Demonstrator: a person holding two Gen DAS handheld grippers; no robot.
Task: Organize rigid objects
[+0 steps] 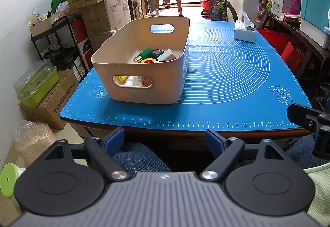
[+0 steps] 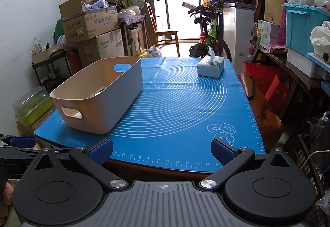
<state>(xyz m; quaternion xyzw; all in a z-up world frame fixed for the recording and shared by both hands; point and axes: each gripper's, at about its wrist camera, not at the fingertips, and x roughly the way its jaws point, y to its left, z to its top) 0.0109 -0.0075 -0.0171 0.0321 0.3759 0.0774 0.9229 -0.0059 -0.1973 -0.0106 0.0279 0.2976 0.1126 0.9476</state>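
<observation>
Left wrist is showing me one bin (image 1: pixel 142 74) holding several small items (image 1: pixel 153 55), one tissue box (image 1: pixel 244 31); both grippers (image 1: pixel 165 140) (image 2: pixel 162 148) are gaping, empty.

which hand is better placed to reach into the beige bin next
Left, probably. The beige bin sits almost straight ahead of the open left gripper, its small items visible inside. From the right gripper, also open, the bin lies off to the left.

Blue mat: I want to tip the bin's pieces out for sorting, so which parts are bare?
Bare: the ringed middle of the blue mat, between the beige bin and the doughnut drawings, back to the tissue box. Crowded: the bin's left strip, and inside it, where small items pile up.
</observation>
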